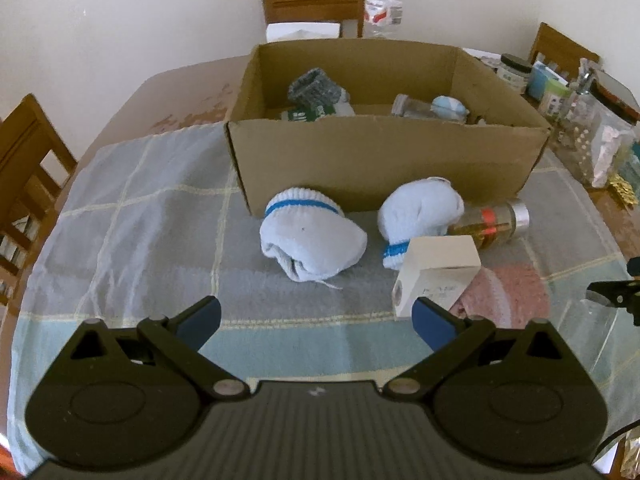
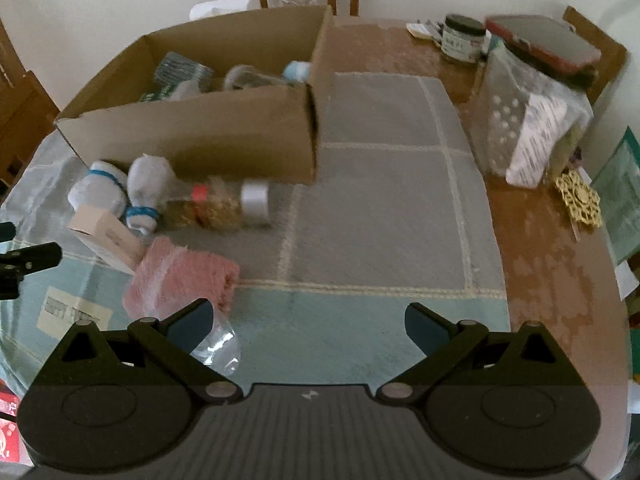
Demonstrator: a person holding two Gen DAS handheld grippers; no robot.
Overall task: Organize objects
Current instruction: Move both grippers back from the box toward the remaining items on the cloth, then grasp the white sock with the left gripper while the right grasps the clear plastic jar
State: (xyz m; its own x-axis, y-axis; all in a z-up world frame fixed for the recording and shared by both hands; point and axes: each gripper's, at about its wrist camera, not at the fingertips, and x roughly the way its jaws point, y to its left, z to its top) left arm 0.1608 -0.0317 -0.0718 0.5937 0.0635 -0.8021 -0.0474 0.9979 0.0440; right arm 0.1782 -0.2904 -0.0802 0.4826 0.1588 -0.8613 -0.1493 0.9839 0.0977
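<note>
- Left gripper spread wide, empty, aimed at rolled sock on cloth, just before cardboard box.
- Right gripper also spread, empty, near pink sponge.
- Box partly filled, likely the destination.

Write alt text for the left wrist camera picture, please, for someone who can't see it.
An open left gripper hovers over a checked cloth, facing two rolled white socks with blue stripes, a small white box and a jar lying on its side. Behind them stands an open cardboard box that already holds a few items.
</note>
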